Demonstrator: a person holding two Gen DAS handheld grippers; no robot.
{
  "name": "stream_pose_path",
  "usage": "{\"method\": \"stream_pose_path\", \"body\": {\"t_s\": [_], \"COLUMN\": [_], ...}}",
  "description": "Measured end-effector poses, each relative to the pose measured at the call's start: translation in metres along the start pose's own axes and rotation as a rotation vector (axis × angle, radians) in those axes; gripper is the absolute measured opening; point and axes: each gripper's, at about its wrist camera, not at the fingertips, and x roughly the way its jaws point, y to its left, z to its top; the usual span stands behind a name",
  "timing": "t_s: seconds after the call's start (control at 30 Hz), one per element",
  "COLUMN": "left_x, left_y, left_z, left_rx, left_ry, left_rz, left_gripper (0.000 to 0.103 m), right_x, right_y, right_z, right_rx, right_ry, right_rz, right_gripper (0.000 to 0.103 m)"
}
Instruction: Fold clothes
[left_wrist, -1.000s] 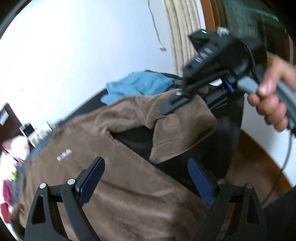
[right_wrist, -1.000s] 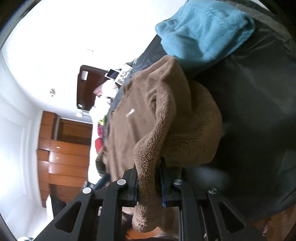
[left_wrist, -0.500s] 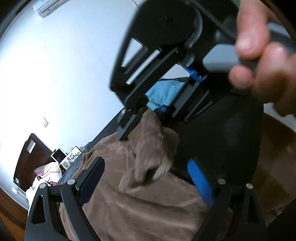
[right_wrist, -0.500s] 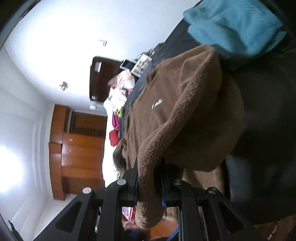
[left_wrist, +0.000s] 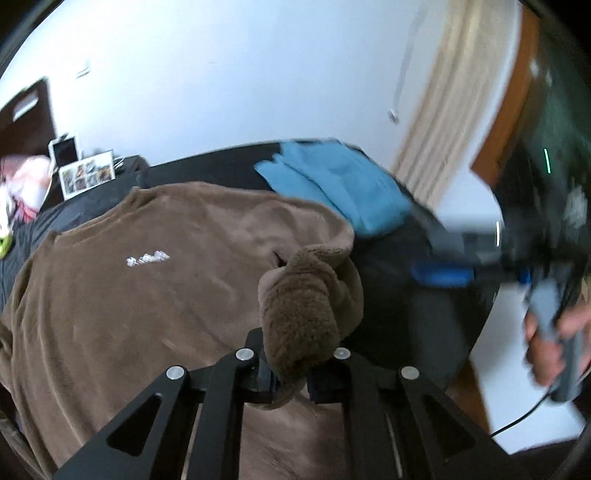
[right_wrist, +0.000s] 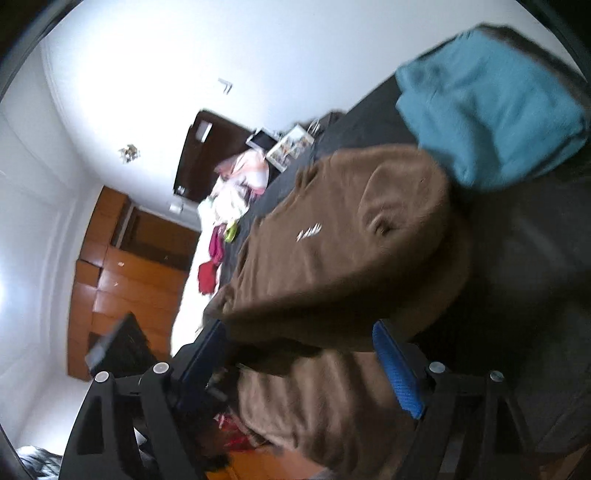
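While the brown fleece sweater (left_wrist: 147, 288) lies spread with its front and small white logo up on the dark bed (left_wrist: 406, 325), one bunched sleeve end (left_wrist: 310, 295) is held by the left gripper (left_wrist: 291, 380), whose jaws are closed narrow on the thick fleece. The body of the sweater extends away and to the left from these jaws, with the collar at the far end. The right gripper (right_wrist: 306, 369) is seen with jaws wide apart and nothing clamped; sweater cloth passes between them, but contact cannot be told because of blur. A folded teal garment (left_wrist: 332, 184) rests just beyond the sweater's shoulder. It is judged that the held sleeve must be carried across the chest, toward the logo.
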Motion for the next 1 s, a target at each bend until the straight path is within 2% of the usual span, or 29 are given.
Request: {"method": "stream_pose_path", "body": {"t_s": [0.2,0.3,0.43,0.57,0.73,0.87,0.93,1.0], "left_x": [-0.041,-0.064,-0.076,-0.074,-0.051,-0.026,-0.016,-0.011], "left_y": [0.061,0.104,0.159,0.224,0.29,0.315,0.319,0.324], "left_z": [0.045,0.053,0.051,0.031,-0.019,-0.045,-0.05,-0.052], "left_rx": [-0.139,-0.222,-0.293,-0.39,-0.51,-0.562,-0.569,-0.567], "left_ry": [-0.093,-0.128,-0.13,-0.073,0.053,0.13,0.143,0.151], "left_rz": [0.007,0.019,0.06,0.126,0.152,0.146,0.132,0.119], "left_gripper": [0.012,0.012,0.012,0.012,0.012,0.012,0.012,0.013], "right_x": [0.009,0.02,0.035,0.053,0.085,0.113,0.129,0.142], "right_y": [-0.013,-0.012,-0.005,0.004,0.019,0.032,0.042,0.051], "right_z": [-0.002,-0.001,0.002,0.006,0.022,0.037,0.048,0.054], "right_rx": [-0.033,-0.065,-0.129,-0.196,-0.264,-0.317,-0.347,-0.368], "right_ry": [-0.002,0.007,0.02,0.033,0.044,0.051,0.05,0.054], "right_rz": [-0.145,-0.203,-0.287,-0.363,-0.439,-0.497,-0.526,-0.516], "right_gripper": [0.084,0.084,0.084,0.084,0.084,0.084,0.084,0.084]}}
